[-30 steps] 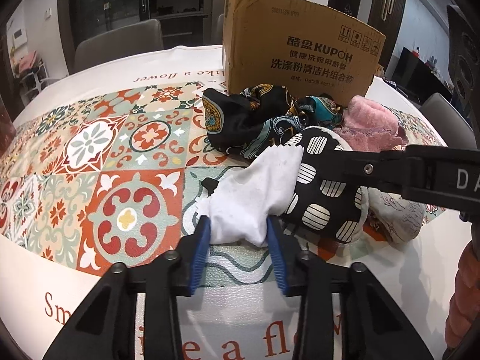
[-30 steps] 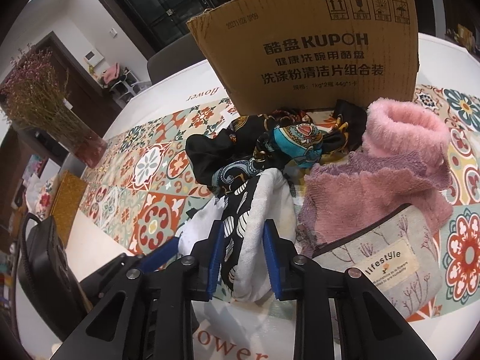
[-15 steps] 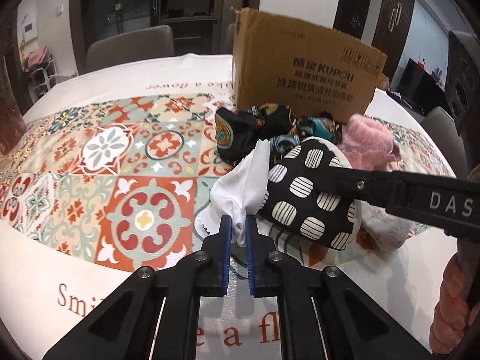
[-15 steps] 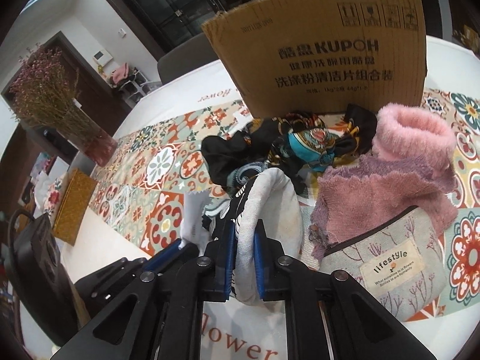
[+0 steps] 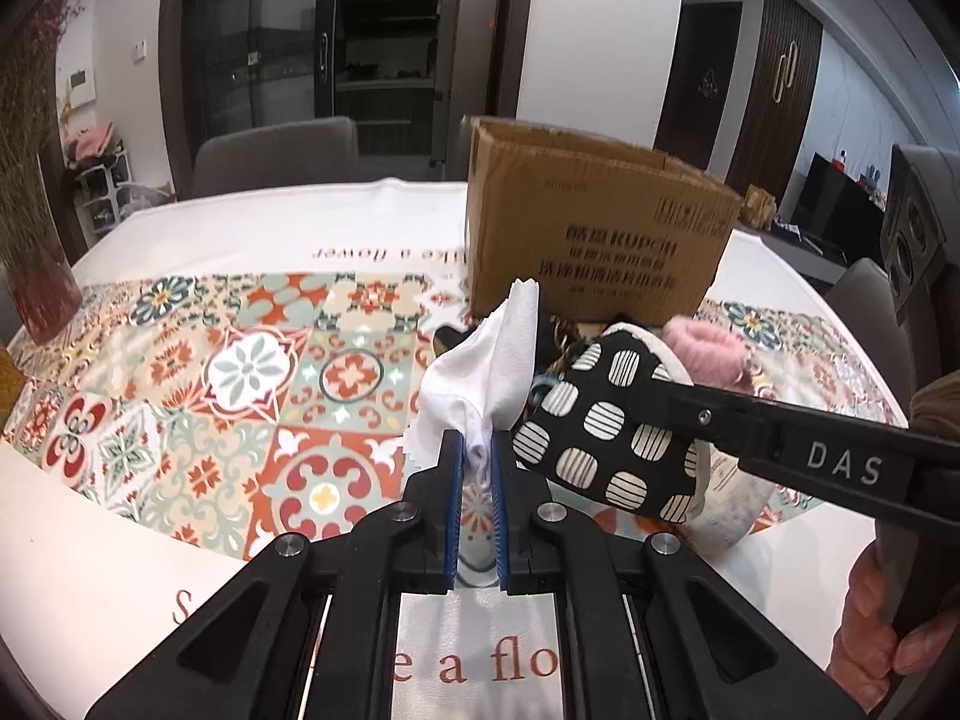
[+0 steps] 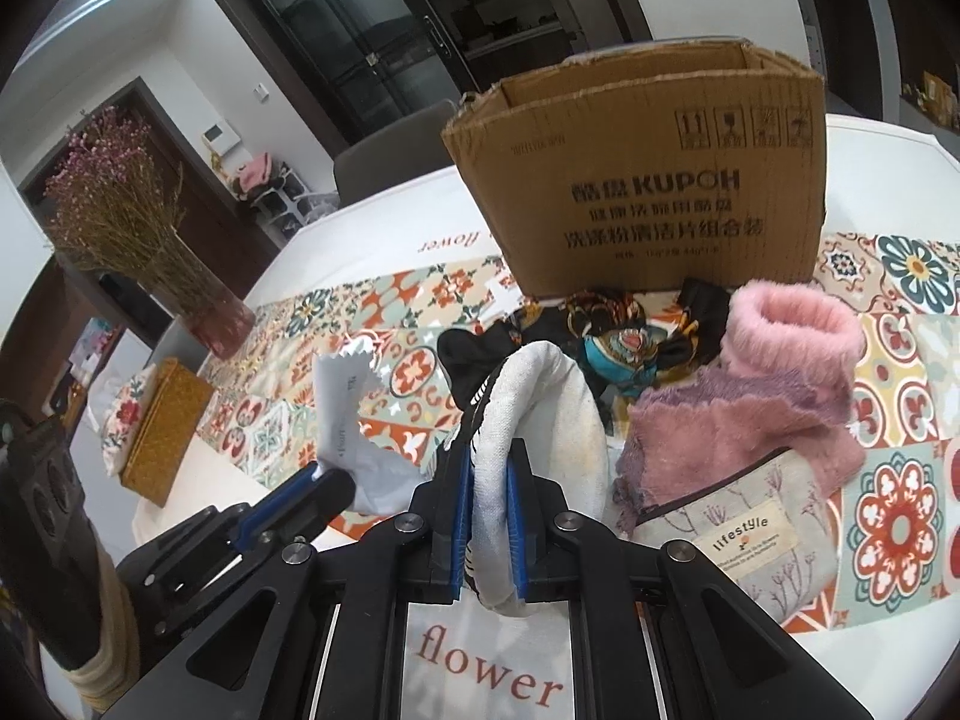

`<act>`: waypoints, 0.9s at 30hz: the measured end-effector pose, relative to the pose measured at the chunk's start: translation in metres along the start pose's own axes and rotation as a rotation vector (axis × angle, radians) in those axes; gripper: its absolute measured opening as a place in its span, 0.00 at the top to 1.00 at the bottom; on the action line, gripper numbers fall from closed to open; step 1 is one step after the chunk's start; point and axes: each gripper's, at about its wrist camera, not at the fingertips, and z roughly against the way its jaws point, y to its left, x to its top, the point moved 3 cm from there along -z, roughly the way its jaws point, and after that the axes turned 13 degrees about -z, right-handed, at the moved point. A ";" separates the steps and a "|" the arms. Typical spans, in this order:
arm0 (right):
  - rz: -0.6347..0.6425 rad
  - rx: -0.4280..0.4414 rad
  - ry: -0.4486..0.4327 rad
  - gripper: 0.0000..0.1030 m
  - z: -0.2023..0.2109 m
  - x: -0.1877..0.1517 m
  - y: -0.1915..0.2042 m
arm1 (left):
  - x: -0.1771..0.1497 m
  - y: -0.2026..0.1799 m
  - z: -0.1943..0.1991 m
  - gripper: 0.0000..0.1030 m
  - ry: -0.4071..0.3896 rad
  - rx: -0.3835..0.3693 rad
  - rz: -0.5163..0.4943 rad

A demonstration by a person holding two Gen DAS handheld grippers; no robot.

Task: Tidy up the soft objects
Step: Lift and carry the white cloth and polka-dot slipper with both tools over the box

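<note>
Two grippers are clamped on soft things above the worktop (image 5: 120,570): left gripper (image 5: 477,468) jaws pinch a white cloth (image 5: 486,372) standing upright, right gripper (image 6: 487,480) jaws pinch a spotted pouch (image 5: 606,438) arching away. Beyond lie a scarf (image 6: 618,336), pink sock (image 6: 786,336) and box (image 6: 648,192)

Matt corrugated cardboard box (image 6: 648,180), fluffy pink plush item (image 6: 786,330), smooth white cloth (image 5: 492,372), glossy patterned tablecloth (image 5: 180,396)

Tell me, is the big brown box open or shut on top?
Open. The cardboard box stands upright, and the right wrist view shows its inner walls past the rim.
</note>
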 end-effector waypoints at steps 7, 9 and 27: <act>-0.004 0.002 -0.049 0.88 0.022 0.010 0.004 | 0.015 -0.004 0.019 0.90 -0.053 0.011 -0.014; -0.002 0.001 -0.066 0.88 0.029 0.013 0.005 | 0.021 -0.006 0.025 0.90 -0.069 0.011 -0.022; -0.019 0.008 -0.223 0.88 0.083 0.046 0.015 | 0.074 -0.021 0.053 0.90 -0.193 0.006 -0.081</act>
